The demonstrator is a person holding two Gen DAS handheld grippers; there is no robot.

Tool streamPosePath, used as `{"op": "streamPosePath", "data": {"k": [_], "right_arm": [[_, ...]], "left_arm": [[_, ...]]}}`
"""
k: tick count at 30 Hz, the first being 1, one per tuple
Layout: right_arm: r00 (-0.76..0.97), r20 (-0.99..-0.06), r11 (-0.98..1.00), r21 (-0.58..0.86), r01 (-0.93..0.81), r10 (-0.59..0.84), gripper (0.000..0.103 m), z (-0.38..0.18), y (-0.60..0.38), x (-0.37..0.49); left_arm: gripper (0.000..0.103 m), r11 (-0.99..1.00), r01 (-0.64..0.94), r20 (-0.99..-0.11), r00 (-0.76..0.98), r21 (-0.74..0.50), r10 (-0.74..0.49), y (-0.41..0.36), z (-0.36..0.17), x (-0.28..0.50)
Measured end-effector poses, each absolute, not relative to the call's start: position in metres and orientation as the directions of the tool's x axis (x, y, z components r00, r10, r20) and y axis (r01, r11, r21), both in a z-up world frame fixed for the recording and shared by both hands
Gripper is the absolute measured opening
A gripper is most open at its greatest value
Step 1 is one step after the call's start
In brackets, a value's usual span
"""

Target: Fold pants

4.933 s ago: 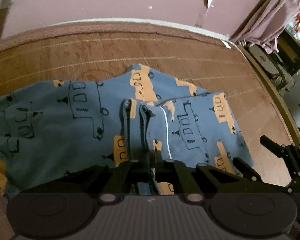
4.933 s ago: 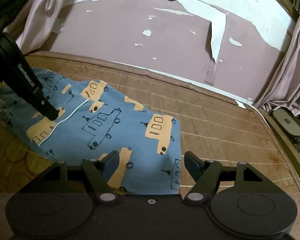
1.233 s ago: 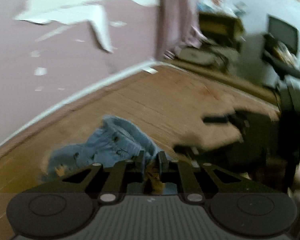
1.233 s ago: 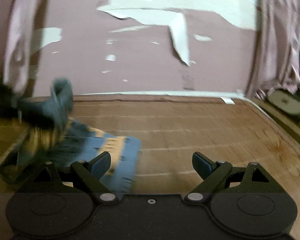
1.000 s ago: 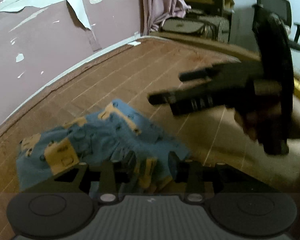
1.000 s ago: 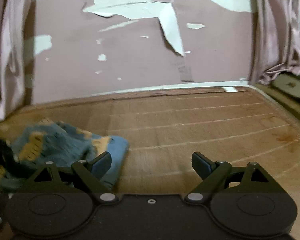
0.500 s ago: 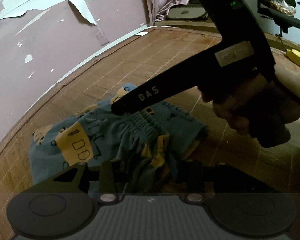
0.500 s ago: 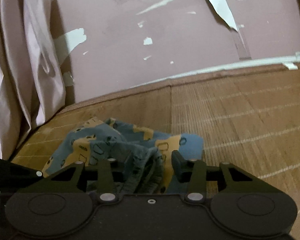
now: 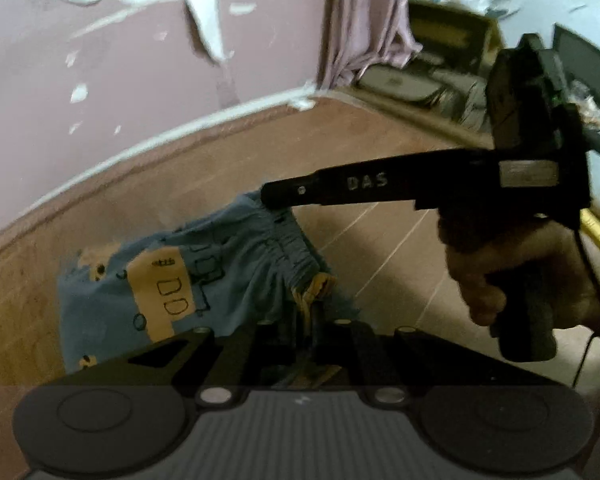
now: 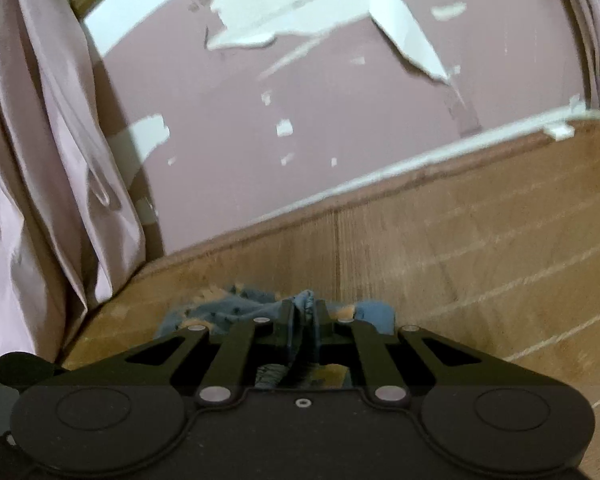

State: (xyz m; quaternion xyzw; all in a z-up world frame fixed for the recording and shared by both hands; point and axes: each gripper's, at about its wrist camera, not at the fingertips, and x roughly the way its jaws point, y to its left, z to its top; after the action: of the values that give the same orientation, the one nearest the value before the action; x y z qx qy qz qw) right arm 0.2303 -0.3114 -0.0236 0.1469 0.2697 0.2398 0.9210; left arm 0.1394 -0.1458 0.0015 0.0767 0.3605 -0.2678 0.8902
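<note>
Blue pants [image 9: 188, 280] lie bunched on the mat [image 9: 380, 148], fold unfinished; left gripper [image 9: 308, 320] fingers have just closed, pinching the waistband. Right gripper [image 10: 304, 312] fingers likewise just clamped on cloth; flattening remains.

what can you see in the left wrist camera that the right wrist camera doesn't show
Only the left wrist view shows the person's hand gripping the right gripper from the side, the spread front of the pants with their orange print, and a monitor.

Only the right wrist view shows the curtain at the left.

Both show the blue pants pinched at the waistband, the woven mat and the peeling pink wall. Both grippers have just been closing on the cloth.
</note>
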Motion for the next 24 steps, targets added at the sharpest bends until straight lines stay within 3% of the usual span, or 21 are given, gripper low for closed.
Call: {"op": "streamPosePath", "data": {"k": [4,8,9,11,12,13,16,18,21,24], "right_arm": [[0.749,-0.461,0.875,0.334,-0.35,0.476,0.009,-0.015,-0.318,0.229],[0.719,-0.568,0.917,0.236,-0.323,0.4,0.01,-0.038,-0.313,0.235],[0.715,-0.591,0.926,0.203,-0.317,0.374,0.014,-0.045,-0.311,0.236],[0.729,-0.605,0.944,0.147,-0.295,0.321,0.024,-0.051,-0.309,0.234],[0.742,-0.595,0.949,0.131,-0.287,0.307,0.031,-0.05,-0.31,0.231],[0.759,-0.582,0.954,0.118,-0.275,0.291,0.04,-0.047,-0.309,0.229],[0.821,-0.508,0.962,0.07,-0.264,0.262,0.06,-0.036,-0.302,0.215],[0.834,-0.481,0.957,0.038,-0.286,0.268,0.064,-0.033,-0.293,0.206],[0.83,-0.496,0.951,-0.032,-0.308,0.253,0.067,-0.038,-0.274,0.195],[0.835,-0.523,0.944,-0.158,-0.289,0.168,0.069,-0.054,-0.26,0.183]], "left_arm": [[0.008,0.81,0.585,-0.675,0.58,-0.045,-0.456,-0.161,0.0,0.139],[0.011,0.806,0.588,-0.765,0.486,-0.071,-0.422,-0.169,-0.033,0.151],[0.014,0.811,0.58,-0.776,0.472,-0.084,-0.418,-0.166,-0.038,0.151],[0.032,0.815,0.568,-0.759,0.479,-0.114,-0.44,-0.156,-0.035,0.146],[0.048,0.814,0.566,-0.75,0.48,-0.132,-0.455,-0.149,-0.031,0.143],[0.052,0.818,0.556,-0.729,0.496,-0.151,-0.471,-0.14,-0.024,0.139],[0.052,0.869,0.469,-0.645,0.617,-0.16,-0.452,-0.104,-0.004,0.131],[0.052,0.919,0.363,-0.616,0.691,-0.157,-0.378,-0.084,0.003,0.135],[0.051,0.97,0.227,-0.669,0.708,-0.086,-0.225,-0.063,-0.007,0.153],[0.051,0.98,0.197,-0.726,0.676,0.009,-0.129,-0.055,-0.029,0.161]]}}
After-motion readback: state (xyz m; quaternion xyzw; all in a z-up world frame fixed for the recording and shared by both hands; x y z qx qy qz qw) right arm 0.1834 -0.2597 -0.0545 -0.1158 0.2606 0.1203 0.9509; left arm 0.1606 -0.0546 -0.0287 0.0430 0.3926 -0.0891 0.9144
